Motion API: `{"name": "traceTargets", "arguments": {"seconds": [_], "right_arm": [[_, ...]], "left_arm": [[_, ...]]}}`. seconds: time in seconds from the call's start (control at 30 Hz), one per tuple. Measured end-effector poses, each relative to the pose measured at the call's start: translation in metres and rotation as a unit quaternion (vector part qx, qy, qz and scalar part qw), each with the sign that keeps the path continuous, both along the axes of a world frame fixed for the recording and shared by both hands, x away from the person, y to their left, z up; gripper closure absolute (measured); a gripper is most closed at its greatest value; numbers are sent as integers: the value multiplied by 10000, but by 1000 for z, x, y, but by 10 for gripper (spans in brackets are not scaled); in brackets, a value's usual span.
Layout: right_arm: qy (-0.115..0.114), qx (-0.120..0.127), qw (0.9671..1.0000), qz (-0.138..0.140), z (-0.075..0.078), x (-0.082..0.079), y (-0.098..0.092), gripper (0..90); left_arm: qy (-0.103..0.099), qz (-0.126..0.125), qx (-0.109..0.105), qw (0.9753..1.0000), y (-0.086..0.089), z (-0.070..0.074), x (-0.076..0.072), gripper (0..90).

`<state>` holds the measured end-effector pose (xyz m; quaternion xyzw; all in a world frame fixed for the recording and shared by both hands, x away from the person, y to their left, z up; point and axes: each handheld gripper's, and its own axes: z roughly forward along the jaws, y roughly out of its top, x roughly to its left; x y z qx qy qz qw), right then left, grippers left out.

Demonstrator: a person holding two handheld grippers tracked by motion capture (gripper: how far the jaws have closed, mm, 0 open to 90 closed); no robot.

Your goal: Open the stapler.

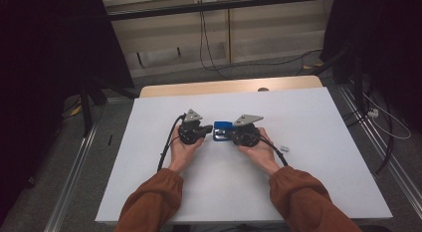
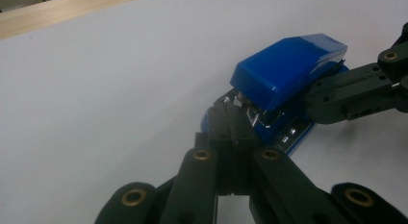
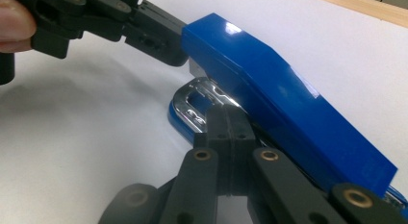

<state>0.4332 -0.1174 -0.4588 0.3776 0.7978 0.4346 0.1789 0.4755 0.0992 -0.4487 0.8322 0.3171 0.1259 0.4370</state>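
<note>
A blue stapler (image 1: 222,131) lies in the middle of the white table (image 1: 308,117), between my two grippers. Its blue top (image 2: 284,70) is tilted up off the base, and the metal magazine (image 3: 202,96) shows underneath. My left gripper (image 2: 231,135) has its jaws shut, tips against the stapler's near end; from the high view the left gripper (image 1: 208,128) comes in from the left. My right gripper (image 3: 228,120) is shut too, its tips resting on the metal part under the blue top (image 3: 279,99). From the high view the right gripper (image 1: 231,135) meets the stapler from the right.
A small pale object (image 1: 284,148) lies on the table just right of the right hand. A wooden strip (image 1: 229,86) runs along the table's far edge. Cables (image 1: 383,122) trail on the floor to the right, and dark stands rise on both sides.
</note>
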Motion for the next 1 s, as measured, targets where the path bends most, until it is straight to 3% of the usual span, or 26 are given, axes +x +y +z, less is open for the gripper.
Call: {"name": "traceTargets", "arguments": {"seconds": [0.33,0.47,0.67,1.0], "right_arm": [[173,-69,9998,22,-3,3,-1,900],[136,-152,9998,13,-2,2,1,900],[144,-115,9998,-48,-3,2,1,900],[174,-69,9998,-50,-3,3,0,900]], "left_arm": [[-41,57,140,9999,-5,-2,-3,900],[-24,78,109,9999,-6,-3,-3,900],[-193,79,151,9997,-6,1,-3,900],[-227,57,40,9997,-7,4,-5,900]]}}
